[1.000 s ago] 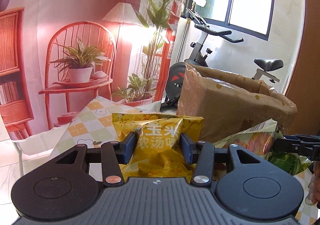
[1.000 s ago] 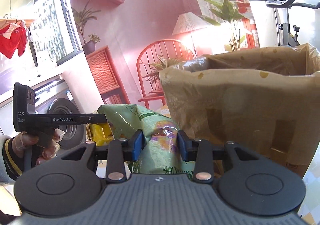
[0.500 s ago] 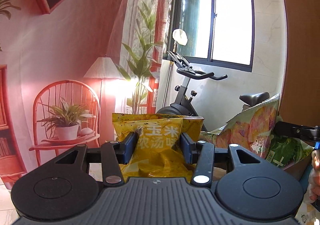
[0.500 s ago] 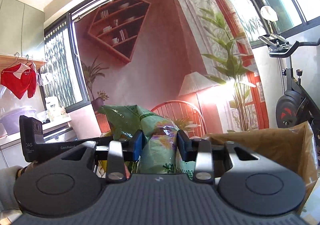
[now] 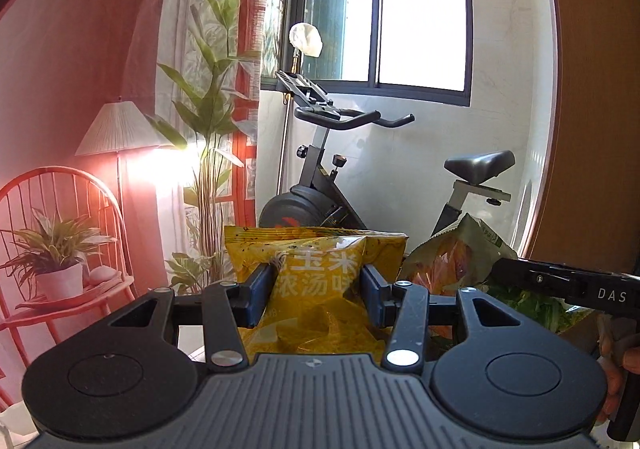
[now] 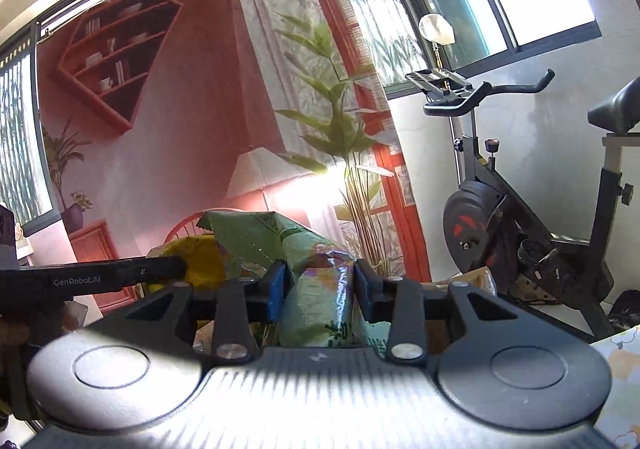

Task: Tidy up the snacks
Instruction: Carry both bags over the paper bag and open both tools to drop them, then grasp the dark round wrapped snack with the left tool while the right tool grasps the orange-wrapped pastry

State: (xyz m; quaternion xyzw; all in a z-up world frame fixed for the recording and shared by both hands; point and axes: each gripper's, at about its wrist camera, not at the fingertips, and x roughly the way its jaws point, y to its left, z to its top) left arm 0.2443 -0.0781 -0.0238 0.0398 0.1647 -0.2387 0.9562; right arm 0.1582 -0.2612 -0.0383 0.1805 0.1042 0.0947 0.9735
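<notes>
My left gripper is shut on a yellow snack bag with white Chinese print, held up in the air in front of the camera. My right gripper is shut on a green snack bag, pinched at its crumpled middle. Both bags are lifted side by side: the green bag shows to the right in the left wrist view, and the yellow bag to the left in the right wrist view. Only a sliver of the brown paper bag shows low behind the right gripper.
An exercise bike stands ahead below a window. A printed backdrop with a red chair, a lamp and plants hangs to the left. A corner of the chequered tablecloth shows at lower right. A hand grips the right tool.
Both grippers have risen with their bags and swung right. The brown paper bag and the table have dropped almost out of view, and the exercise bike now fills the background.
</notes>
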